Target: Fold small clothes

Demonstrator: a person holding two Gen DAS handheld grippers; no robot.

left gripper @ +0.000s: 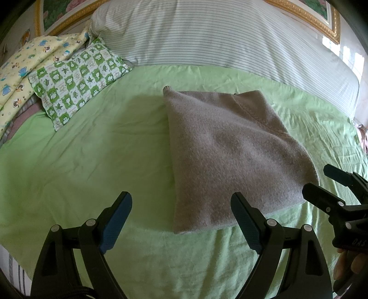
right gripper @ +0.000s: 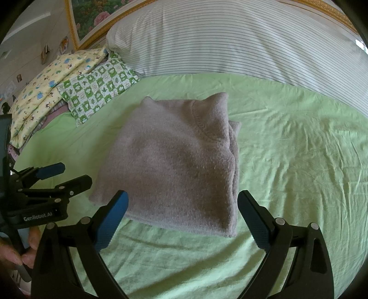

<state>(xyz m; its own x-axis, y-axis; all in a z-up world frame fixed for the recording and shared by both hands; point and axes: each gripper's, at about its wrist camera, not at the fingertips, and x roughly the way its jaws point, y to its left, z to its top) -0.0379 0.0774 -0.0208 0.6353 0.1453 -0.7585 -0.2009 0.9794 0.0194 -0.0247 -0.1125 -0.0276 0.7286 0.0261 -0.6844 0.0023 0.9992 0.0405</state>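
A grey knitted garment (left gripper: 227, 156) lies folded into a compact stack on the green bed sheet (left gripper: 80, 161); it also shows in the right wrist view (right gripper: 177, 165). My left gripper (left gripper: 181, 200) is open and empty, just in front of the garment's near left edge. My right gripper (right gripper: 182, 199) is open and empty, just in front of the garment's near edge. Neither touches the cloth. The right gripper shows at the right edge of the left wrist view (left gripper: 322, 184), and the left gripper at the left edge of the right wrist view (right gripper: 69, 174).
A large striped pillow (left gripper: 218, 34) lies across the back of the bed. A green-and-white checked pillow (left gripper: 78, 80) and a yellow printed quilt (left gripper: 27, 66) lie at the back left. A gold-framed picture (left gripper: 322, 20) hangs behind.
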